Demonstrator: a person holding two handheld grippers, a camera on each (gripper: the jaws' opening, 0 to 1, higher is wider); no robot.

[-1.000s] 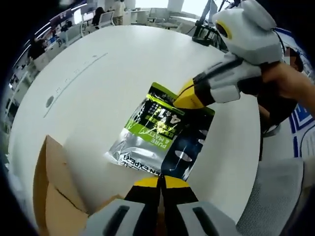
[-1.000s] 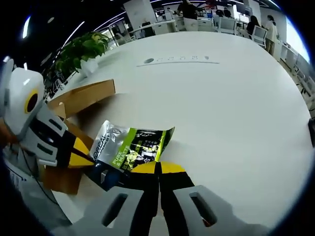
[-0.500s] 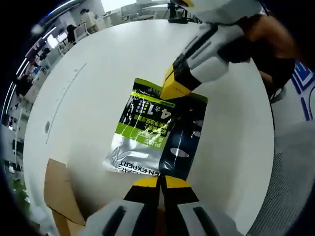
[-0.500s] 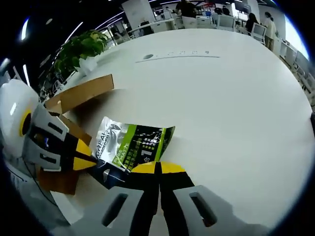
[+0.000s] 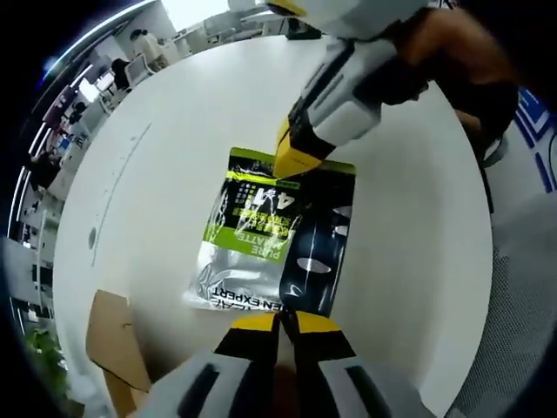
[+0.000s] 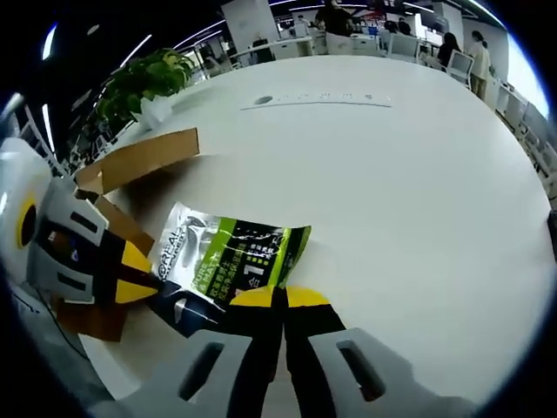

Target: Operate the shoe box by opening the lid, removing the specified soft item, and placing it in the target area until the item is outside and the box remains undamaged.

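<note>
A soft foil pouch [image 5: 265,239], green, silver and dark blue with white print, lies flat over the white table [image 5: 165,183]. My left gripper [image 5: 283,317] is shut on its near edge. My right gripper [image 5: 292,163] comes in from the top and is shut on the far edge. In the right gripper view the pouch [image 6: 228,261] stretches from my right gripper [image 6: 280,297] to the left gripper [image 6: 130,272], whose yellow tip pinches the dark corner. The brown cardboard shoe box [image 6: 130,164] stands open behind the pouch, its flap raised; a corner of the box [image 5: 111,347] shows at lower left.
A potted plant [image 6: 144,83] stands past the box at the table's edge. A grey line of small marks [image 6: 318,102] crosses the far tabletop. Desks, chairs and people [image 6: 335,17] fill the office behind. A person's forearm [image 5: 452,52] holds the right gripper.
Both grippers have kept hold of the pouch. The left gripper view has swung and pulled back, so the box looks smaller; the pouch has shifted slightly away from the box.
</note>
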